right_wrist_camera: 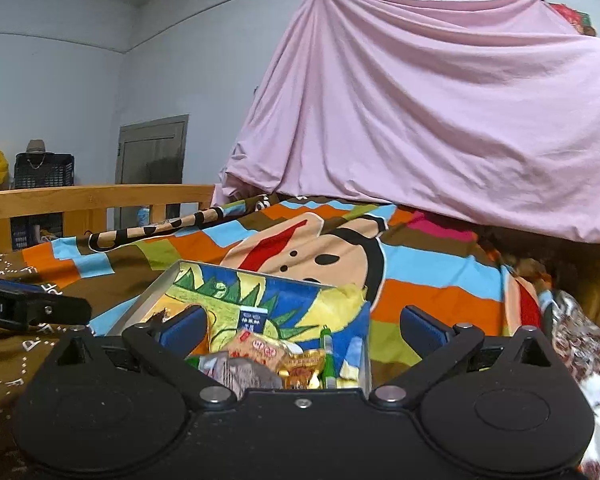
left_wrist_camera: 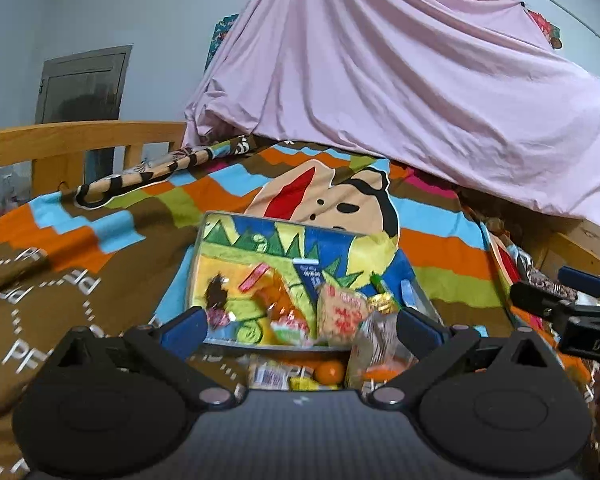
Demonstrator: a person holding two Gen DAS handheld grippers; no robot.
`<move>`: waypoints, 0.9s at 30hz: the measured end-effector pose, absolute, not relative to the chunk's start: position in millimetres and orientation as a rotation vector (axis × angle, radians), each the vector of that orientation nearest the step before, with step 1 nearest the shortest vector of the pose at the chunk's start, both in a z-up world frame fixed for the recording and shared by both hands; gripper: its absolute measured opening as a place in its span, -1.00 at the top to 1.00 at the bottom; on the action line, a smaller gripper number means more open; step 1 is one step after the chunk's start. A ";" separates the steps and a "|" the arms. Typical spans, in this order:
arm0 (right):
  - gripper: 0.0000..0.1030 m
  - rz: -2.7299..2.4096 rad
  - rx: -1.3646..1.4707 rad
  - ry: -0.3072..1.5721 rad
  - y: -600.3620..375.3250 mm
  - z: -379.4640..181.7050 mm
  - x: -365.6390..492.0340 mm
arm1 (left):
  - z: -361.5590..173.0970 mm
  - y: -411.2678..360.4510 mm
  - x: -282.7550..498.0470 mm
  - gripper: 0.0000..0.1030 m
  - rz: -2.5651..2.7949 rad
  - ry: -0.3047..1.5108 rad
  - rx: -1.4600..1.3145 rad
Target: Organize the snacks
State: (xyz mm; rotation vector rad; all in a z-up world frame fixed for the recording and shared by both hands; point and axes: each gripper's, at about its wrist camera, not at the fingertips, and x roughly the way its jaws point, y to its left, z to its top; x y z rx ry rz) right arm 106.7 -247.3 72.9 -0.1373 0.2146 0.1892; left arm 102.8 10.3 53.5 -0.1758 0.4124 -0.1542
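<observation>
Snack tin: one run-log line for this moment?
snack tin: on bed, holds snacks | left hand-held gripper: open, empty | right hand-held gripper: open, empty

Glossy snack wrappers (left_wrist_camera: 342, 312) in a metal-walled tray (right_wrist_camera: 148, 298) — on soft cloth bedspread (left_wrist_camera: 440, 240), wooden rail (left_wrist_camera: 80, 134).

Snack packets (left_wrist_camera: 342, 314) blurred; tray (right_wrist_camera: 148, 300) near edge hidden.

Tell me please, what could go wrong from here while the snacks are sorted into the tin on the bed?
1. The shallow metal tin with the colourful painted inside sits tilted on the soft patterned blanket, so pressing on it may tip the packets out.
2. The small orange fruit and wrapped snacks lie outside the tin's near edge, close under the open left gripper; they may be overlooked or pushed away.
3. The open right gripper works close beside; the two could collide.
</observation>
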 end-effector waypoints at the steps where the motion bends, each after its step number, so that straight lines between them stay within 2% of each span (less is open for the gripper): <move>1: -0.99 0.180 -0.134 0.218 -247.6 71.9 99.1 | 52.2 12.3 98.0 -0.99 -0.154 0.416 -0.173; 12: -0.99 0.144 -0.133 0.299 -246.1 55.1 43.5 | 36.1 29.5 52.8 -0.99 -0.151 0.467 -0.166; 27: -0.99 0.157 -0.161 0.488 -228.8 16.5 23.1 | -2.8 35.0 17.6 -0.99 -0.120 0.601 -0.125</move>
